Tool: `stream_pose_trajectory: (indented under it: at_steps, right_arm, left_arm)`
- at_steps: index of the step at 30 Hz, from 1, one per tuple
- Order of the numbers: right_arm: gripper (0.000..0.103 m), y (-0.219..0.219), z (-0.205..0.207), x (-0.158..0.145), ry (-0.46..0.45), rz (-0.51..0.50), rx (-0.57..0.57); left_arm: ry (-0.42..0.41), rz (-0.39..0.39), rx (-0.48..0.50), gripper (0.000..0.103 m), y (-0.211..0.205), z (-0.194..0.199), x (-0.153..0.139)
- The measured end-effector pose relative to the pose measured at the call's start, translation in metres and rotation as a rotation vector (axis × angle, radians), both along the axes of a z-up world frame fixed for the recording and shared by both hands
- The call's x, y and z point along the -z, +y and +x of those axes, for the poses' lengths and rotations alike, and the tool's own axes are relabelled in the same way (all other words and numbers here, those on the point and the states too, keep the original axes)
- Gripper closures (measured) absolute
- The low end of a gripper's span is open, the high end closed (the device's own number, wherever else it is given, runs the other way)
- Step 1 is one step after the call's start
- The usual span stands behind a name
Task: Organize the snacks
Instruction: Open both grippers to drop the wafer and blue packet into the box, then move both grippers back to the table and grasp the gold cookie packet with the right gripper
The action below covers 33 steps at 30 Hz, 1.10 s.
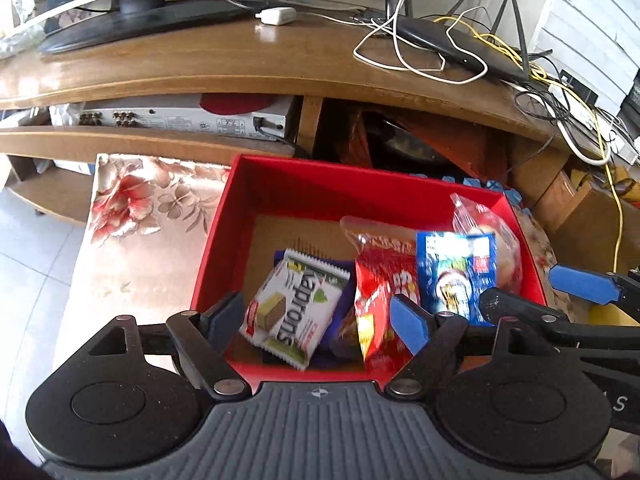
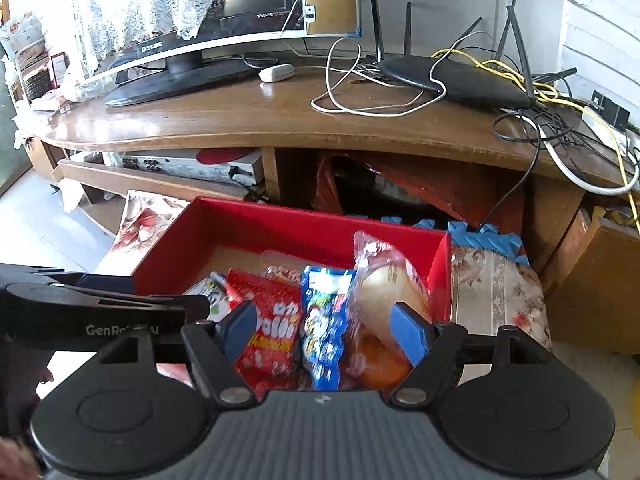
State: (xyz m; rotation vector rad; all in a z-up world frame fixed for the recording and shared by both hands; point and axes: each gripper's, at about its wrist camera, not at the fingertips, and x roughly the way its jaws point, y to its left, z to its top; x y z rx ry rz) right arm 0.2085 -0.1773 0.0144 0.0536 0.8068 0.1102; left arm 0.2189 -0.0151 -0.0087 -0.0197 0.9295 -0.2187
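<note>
Two grippers hang over a red box (image 1: 304, 192) low in both frames, and both stand wide with nothing between their blue pads; the left gripper (image 1: 316, 320) sits above a white wafer packet (image 1: 296, 308) at lower centre of its view, the right gripper (image 2: 328, 330) above a row of bags at lower centre of its own; no earlier picture is given, so only this stance can be told. Judging by how things lie, the placing step looks done or nearly so: four snacks already rest inside the box, so the next move probably calls for backing clear of the rim without snagging a wrapper, or for straightening the pile. The wafer packet lies tilted on a dark blue packet, print upside down; right of it a red crisp bag (image 1: 384, 284) stands on edge, touching a blue packet (image 1: 452, 276), and a clear bag holding a pale bun (image 2: 390, 292) leans against the box's right wall. The box sits on a flowered cloth (image 1: 132, 216), just before a wooden bench (image 1: 248, 60) across the upper frame, carrying a monitor and a router.
</note>
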Motion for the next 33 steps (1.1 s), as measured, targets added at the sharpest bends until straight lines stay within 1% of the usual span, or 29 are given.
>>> stream_pose_trajectory:
  at_steps: [9,11,14,18,19,20,21,22,25,29,33]
  right_arm:
    - [0.022,0.012,-0.042,0.002,0.031,0.010,-0.022]
    - [0.022,0.014,-0.048,0.006,0.049,0.010,-0.028]
    - [0.022,0.017,-0.052,0.013,0.083,0.025,-0.034]
    - [0.022,0.017,-0.048,0.030,0.149,0.037,-0.024]
    - [0.021,0.016,-0.045,0.036,0.168,0.046,-0.021]
    - [0.021,0.016,-0.042,0.041,0.192,0.051,-0.018]
    - [0.021,0.017,-0.040,0.046,0.211,0.048,-0.019]
    - [0.021,0.020,-0.038,0.051,0.225,0.042,-0.021]
    - [0.021,0.027,-0.032,0.064,0.270,0.058,-0.035]
    - [0.021,0.038,-0.026,0.077,0.294,0.051,-0.037]
    - [0.021,0.047,-0.016,0.086,0.289,0.037,-0.021]
  left_arm:
    - [0.026,-0.008,0.000,0.017,0.015,-0.041,0.003]
    - [0.043,-0.018,-0.012,0.017,0.019,-0.047,0.006]
    - [0.058,-0.005,-0.023,0.017,0.023,-0.054,0.011]
    - [0.080,0.017,-0.042,0.019,0.027,-0.058,0.019]
    - [0.087,0.012,-0.045,0.017,0.029,-0.059,0.020]
    - [0.092,-0.011,-0.041,0.013,0.031,-0.060,0.021]
    - [0.101,-0.044,-0.036,0.013,0.034,-0.060,0.020]
    - [0.105,-0.055,-0.034,0.012,0.035,-0.061,0.020]
    - [0.104,-0.030,-0.035,0.012,0.036,-0.062,0.022]
    - [0.108,-0.033,-0.046,0.012,0.044,-0.061,0.024]
    - [0.108,-0.045,-0.065,0.011,0.054,-0.059,0.023]
